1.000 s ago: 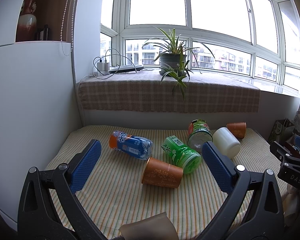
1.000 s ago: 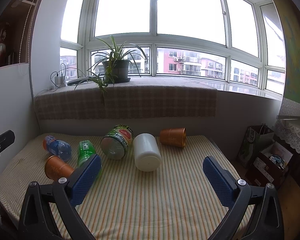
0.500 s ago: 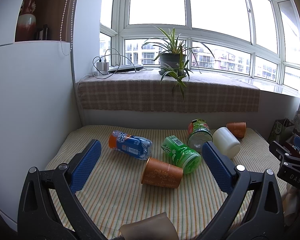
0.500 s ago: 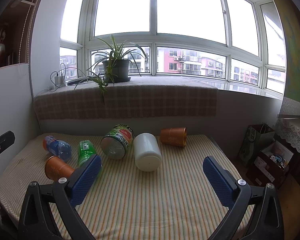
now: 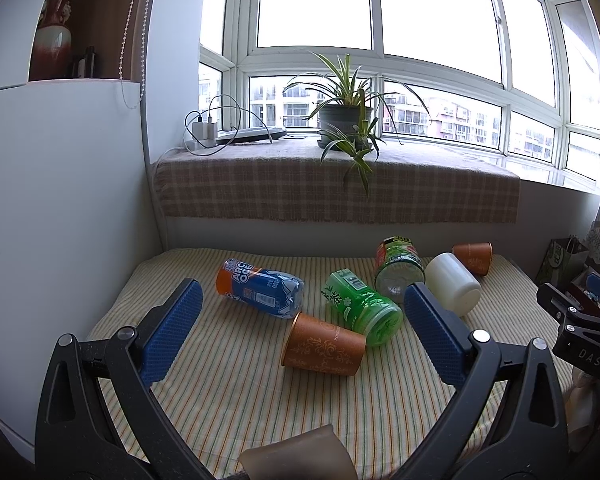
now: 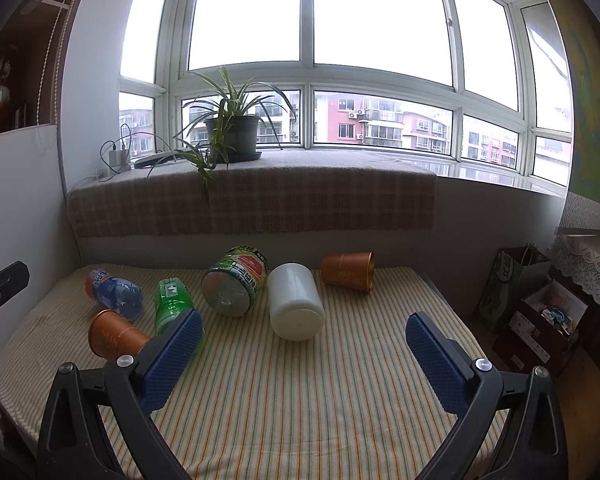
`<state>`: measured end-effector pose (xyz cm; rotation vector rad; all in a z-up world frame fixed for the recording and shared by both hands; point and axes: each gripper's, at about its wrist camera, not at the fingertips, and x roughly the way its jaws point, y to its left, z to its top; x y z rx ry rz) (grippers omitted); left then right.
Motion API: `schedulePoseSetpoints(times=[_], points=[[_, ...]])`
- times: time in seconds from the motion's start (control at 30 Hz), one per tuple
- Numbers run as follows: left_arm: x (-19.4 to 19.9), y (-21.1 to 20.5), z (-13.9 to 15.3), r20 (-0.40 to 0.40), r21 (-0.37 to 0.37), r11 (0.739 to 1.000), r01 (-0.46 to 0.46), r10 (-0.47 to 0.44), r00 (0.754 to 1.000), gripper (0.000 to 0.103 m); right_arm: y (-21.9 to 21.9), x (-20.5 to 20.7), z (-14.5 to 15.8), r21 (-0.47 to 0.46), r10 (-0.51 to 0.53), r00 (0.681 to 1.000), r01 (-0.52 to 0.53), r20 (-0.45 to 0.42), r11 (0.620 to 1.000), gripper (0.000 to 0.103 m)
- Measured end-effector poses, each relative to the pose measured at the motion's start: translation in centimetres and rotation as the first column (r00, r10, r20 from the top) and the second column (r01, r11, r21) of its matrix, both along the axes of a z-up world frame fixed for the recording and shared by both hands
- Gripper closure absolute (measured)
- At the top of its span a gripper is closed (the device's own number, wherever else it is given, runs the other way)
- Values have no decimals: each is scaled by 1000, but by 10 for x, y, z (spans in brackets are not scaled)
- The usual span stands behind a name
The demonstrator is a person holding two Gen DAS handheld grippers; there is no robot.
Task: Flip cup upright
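Left gripper (image 5: pixel 302 336) hangs over the near part of the striped mattress (image 5: pixel 236 392), jaws spread wide, nothing between the blue pads (image 5: pixel 168 338) and nothing touching them. Right gripper (image 6: pixel 304 360) matches it: jaws wide apart, pads (image 6: pixel 436 364) empty, hovering above bare striped cloth.

Down on the mattress, everything lies on its side. The near orange cup (image 5: pixel 324 348) sits right in the gap between the left gripper's pads as that camera sees it, mouth facing left toward the camera's side, base pointing right. It lies just beside the green bottle (image 5: pixel 360 308), the two looking to touch at the cup's base end. Past them lies the blue-and-orange bottle (image 5: pixel 260 286), close to the cup's rim. Further back, a clear jar with a green and red label (image 5: pixel 398 270), then a white jar (image 5: pixel 452 286) next to it, and behind that a second orange cup (image 5: pixel 474 258) tipped over near the far edge.

From the right wrist view the same row shows: near orange cup (image 6: pixel 114 334) at far left, partly behind the left pad, white jar (image 6: pixel 296 300) centre, second orange cup (image 6: pixel 348 272) behind it, mouth to the right.

A potted plant (image 5: pixel 346 114) stands on the sill above, on a checked cloth (image 5: pixel 300 192). Paper bags and a box (image 6: pixel 540 316) sit on the floor at right.
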<state>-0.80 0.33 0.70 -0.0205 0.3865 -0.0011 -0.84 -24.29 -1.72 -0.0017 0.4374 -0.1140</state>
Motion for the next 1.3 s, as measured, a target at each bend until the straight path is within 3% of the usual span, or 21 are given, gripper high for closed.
schedulePoseSetpoints(times=[0.53,0.8,1.07,1.3], points=[[2,3,-7,-11,-1,1000,-9,9,1000,1,9,6,-1,-13,23,1000,-23,-8,1000,0],[1,22,-12,-28,4,999,-41,41,999,1,31,26,-3,-31,131,991,-132,-36,991,0],[1,57,-24,-83,0,994,-110,110,991,1,68,65,-6,-32,293,952,-297,-89,954,0],[-1,84,-36,-134,0,987,-158,157,979,1,106,112,-11,-38,429,885,-442,-180,896,0]])
